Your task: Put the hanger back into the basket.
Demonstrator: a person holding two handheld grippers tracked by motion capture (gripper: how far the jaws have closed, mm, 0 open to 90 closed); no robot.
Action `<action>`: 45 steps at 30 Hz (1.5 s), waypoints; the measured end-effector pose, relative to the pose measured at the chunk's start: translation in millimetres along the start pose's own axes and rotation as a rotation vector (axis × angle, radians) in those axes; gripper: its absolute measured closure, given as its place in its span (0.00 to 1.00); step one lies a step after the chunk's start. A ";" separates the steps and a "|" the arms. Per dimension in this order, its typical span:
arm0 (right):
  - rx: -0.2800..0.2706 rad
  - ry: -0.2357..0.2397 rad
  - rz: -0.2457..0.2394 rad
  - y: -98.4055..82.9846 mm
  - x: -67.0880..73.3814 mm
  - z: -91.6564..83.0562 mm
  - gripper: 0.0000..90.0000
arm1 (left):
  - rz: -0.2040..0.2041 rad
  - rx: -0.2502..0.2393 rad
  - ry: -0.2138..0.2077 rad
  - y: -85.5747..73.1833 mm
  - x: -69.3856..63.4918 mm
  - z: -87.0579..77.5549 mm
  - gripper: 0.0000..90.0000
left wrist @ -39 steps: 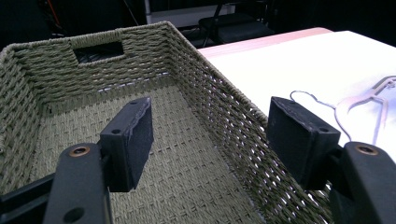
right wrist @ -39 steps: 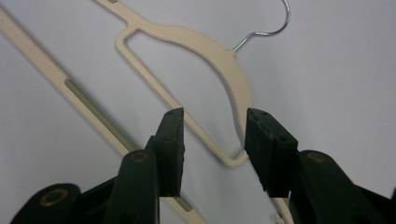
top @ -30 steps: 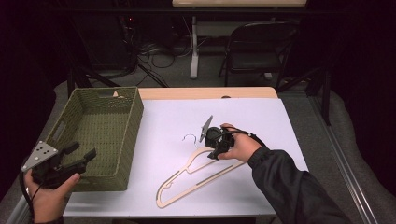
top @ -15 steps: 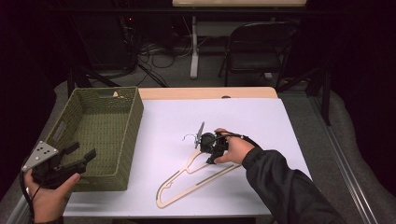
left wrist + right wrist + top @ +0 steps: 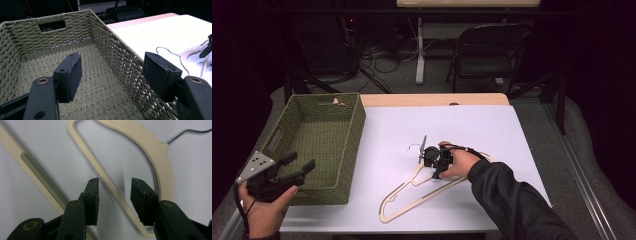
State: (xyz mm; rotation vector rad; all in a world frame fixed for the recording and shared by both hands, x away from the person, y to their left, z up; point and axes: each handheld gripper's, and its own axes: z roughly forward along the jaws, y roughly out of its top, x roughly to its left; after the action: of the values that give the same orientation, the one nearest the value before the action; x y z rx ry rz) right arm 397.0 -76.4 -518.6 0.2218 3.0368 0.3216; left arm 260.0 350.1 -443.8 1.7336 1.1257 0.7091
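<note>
Two spread claws: the right claw (image 5: 113, 202), just narrowing, straddles a smooth cream hanger's (image 5: 160, 160) thin bar; the left claw (image 5: 112, 75) gapes over a woven green basket (image 5: 105, 37).

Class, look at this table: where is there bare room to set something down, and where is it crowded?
The white sheet is bare between the basket and its far right edge, and along its near edge left of the hanger. The basket floor is bare too. It is crowded mid-table, where the right claw is over the hanger with its jaws on either side of one bar.
</note>
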 end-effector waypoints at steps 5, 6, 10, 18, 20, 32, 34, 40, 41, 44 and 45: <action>0.006 0.006 0.000 0.7 -0.2 2.9 0.66 | 0.000 0.002 0.000 -0.2 0.1 0.2 0.35; 0.006 0.006 0.000 0.7 -0.2 2.9 0.66 | 0.000 0.002 0.000 -0.2 0.1 0.2 0.35; 0.018 0.007 -0.007 1.7 -0.3 4.9 0.66 | 0.000 0.002 -0.001 -0.2 0.3 0.1 0.35; 0.023 0.011 -0.004 2.4 -0.6 7.8 0.68 | 0.000 0.001 -0.001 -0.3 -0.1 0.8 0.35; 0.024 0.012 -0.001 2.6 -0.3 8.0 0.69 | -0.001 0.000 -0.001 -0.3 -0.1 0.7 0.35; 0.042 0.031 -0.001 3.7 -1.2 10.0 0.75 | -0.001 0.001 0.002 -0.3 0.1 0.7 0.35; 0.040 0.032 -0.002 3.7 -1.1 10.3 0.77 | 0.000 0.001 0.002 -0.3 0.2 0.7 0.35; 0.071 0.042 -0.062 3.1 6.1 9.1 0.88 | 0.001 0.000 0.002 -0.1 0.1 0.0 0.35; 0.079 0.054 -0.072 2.7 7.3 8.8 0.91 | 0.001 0.002 0.002 0.0 0.1 -0.1 0.35; 0.090 0.085 -0.087 1.4 9.3 8.4 0.95 | 0.001 -0.001 0.002 0.0 -0.3 0.1 0.35; 0.090 0.095 -0.079 0.7 9.0 7.1 0.95 | 0.000 -0.001 0.000 0.2 -0.8 0.5 0.36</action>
State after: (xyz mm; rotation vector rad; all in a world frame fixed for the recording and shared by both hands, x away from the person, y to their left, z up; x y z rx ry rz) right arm 388.9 -72.8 -525.9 0.0946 3.1473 0.1959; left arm 260.1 349.2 -443.8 1.7328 1.1250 0.7100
